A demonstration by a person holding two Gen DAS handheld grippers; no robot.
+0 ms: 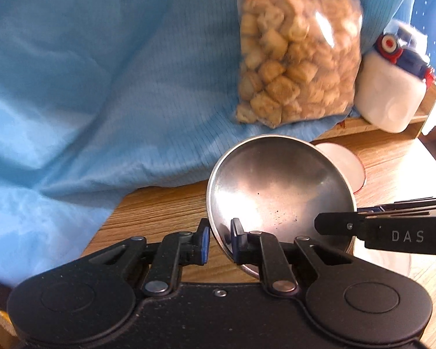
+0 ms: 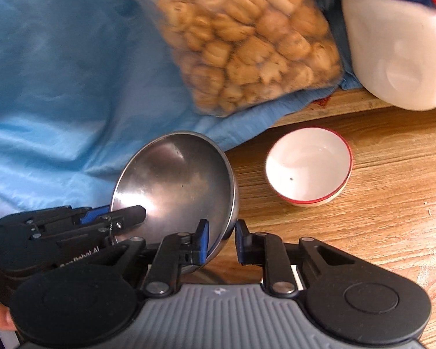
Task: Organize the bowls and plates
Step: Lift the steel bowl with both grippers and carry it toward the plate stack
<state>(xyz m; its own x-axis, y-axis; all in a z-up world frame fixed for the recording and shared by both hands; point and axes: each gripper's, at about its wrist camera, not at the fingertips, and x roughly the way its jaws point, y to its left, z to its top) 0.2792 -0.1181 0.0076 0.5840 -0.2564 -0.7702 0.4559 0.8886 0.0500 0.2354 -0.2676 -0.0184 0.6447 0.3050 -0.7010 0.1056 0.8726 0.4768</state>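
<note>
Left wrist view shows the left gripper (image 1: 220, 240) with its blue-padded jaws drawn close on the near left rim of a round stainless-steel bowl (image 1: 279, 192), one pad outside the wall and one inside, so the rim is pinched between them. That steel bowl is tilted, its shiny hollow facing the camera, above a light wooden tabletop (image 1: 165, 206). From the right edge the right gripper (image 1: 319, 224) reaches in and lies against the bowl's right rim. Right wrist view gives the matching picture: the right gripper (image 2: 221, 241) has narrow jaws astride the near right rim of the steel bowl (image 2: 177, 180), the left pad inside and pressed to the metal, the right pad just outside the wall. The left gripper (image 2: 113, 218) enters from the left and grips the opposite rim. Right of the steel bowl, apart from it, a small white bowl with a red rim (image 2: 308, 165) sits upright on the wood. Farther back lie a crumpled light blue cloth (image 2: 58, 87), a clear plastic bag of golden-brown biscuits (image 2: 247, 37) resting on it, and a white plastic jug (image 2: 398, 55) at the far right.
</note>
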